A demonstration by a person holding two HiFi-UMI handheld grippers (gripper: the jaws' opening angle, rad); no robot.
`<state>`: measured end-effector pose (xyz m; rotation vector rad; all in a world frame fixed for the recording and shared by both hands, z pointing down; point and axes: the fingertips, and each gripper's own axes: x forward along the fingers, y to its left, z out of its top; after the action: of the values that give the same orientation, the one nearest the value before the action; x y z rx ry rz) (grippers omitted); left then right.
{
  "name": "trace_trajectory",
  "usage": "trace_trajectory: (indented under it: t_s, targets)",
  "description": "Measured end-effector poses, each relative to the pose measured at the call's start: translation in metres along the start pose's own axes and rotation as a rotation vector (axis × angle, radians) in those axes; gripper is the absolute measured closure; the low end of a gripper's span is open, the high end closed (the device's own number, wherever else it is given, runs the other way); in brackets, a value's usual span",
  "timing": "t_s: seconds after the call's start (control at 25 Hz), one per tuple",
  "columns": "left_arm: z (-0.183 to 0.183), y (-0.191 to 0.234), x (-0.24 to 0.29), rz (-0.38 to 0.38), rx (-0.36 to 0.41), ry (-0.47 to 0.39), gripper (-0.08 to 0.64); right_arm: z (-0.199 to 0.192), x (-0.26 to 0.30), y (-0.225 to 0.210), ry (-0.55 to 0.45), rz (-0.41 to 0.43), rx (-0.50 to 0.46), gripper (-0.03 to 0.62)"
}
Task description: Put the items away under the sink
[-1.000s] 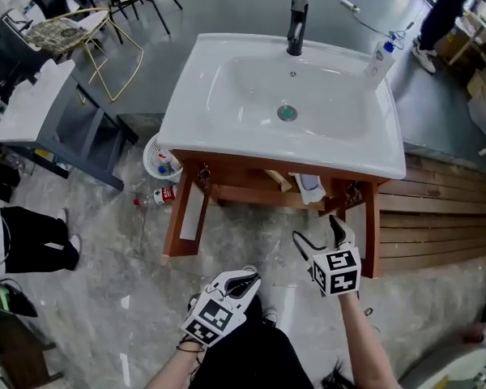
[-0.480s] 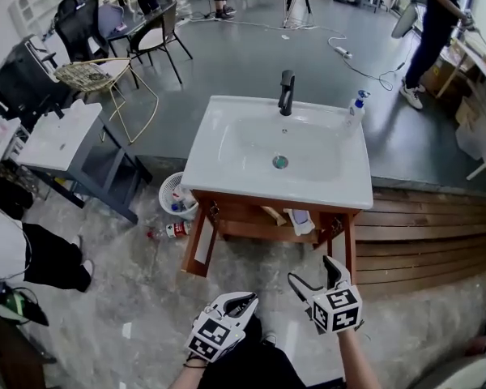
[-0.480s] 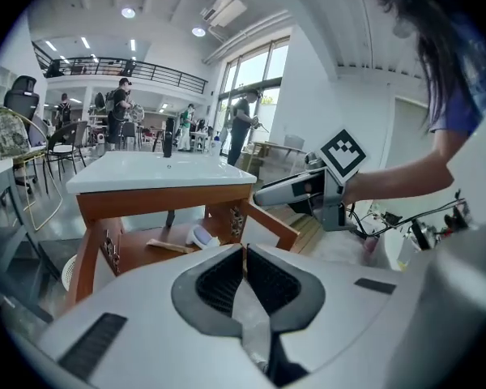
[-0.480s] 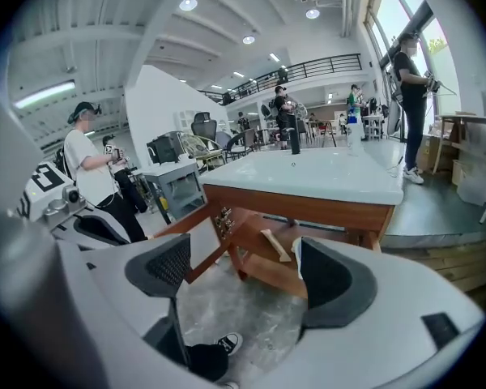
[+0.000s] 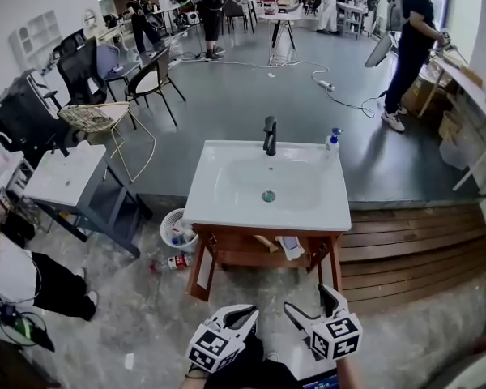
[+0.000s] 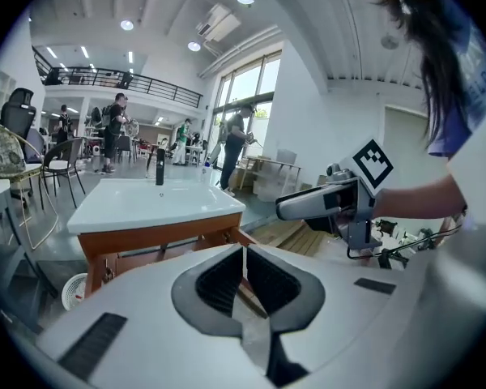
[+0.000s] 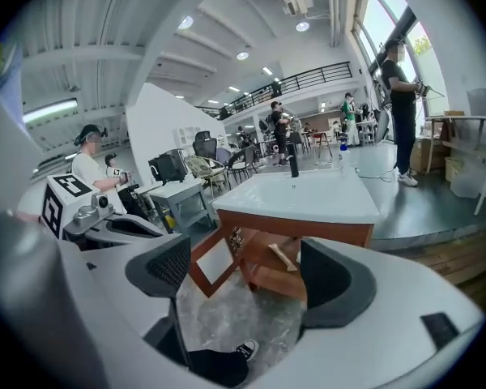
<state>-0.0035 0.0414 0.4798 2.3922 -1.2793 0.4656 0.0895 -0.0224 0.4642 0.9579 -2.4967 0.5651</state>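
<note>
Held left gripper (image 5: 245, 312) pressed together, empty | held right gripper (image 5: 308, 300) spread, empty | faced sink (image 5: 227, 215) ahead of both, well apart.

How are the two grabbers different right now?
The left gripper has its jaws pressed together; the right gripper has its jaws wide apart. No gap shows between the left gripper's pads, while the floor and cabinet show between the right gripper's pads. Both hold nothing, and both point toward the cabinet.
</note>
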Motion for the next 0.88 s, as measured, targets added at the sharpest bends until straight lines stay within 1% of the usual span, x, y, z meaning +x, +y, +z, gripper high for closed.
trace_trajectory:
  t_s: [0.08, 0.2, 0.28, 0.32, 0.44, 0.52, 0.64, 0.88]
  targets:
    - [0.013, -0.002, -0.005, 0.007, 0.012, -0.018, 0.549, 0.004, -0.011, 0.006, -0.018, 0.002, 0.006, 0.158]
    - [0.026, -0.007, -0.012, 0.022, -0.012, -0.049, 0.549, 0.006, -0.027, 0.017, -0.029, -0.001, -0.030, 0.158]
    - [0.034, -0.015, -0.017, 0.013, -0.029, -0.077, 0.549, 0.003, -0.038, 0.026, -0.044, -0.008, -0.031, 0.158]
    - [0.036, -0.020, -0.020, 0.004, -0.026, -0.085, 0.549, 0.002, -0.043, 0.030, -0.051, -0.009, -0.027, 0.158]
    - [0.039, -0.035, -0.027, -0.011, 0.021, -0.082, 0.549, -0.005, -0.056, 0.043, -0.060, 0.002, -0.018, 0.158]
    - [0.041, -0.044, -0.034, -0.010, 0.044, -0.081, 0.549, -0.007, -0.063, 0.051, -0.070, 0.002, -0.035, 0.158]
    - [0.039, -0.056, -0.044, -0.010, 0.059, -0.083, 0.549, -0.010, -0.072, 0.060, -0.082, -0.003, -0.062, 0.158]
    - [0.031, -0.074, -0.050, -0.009, 0.076, -0.068, 0.549, -0.019, -0.086, 0.067, -0.091, -0.007, -0.072, 0.158]
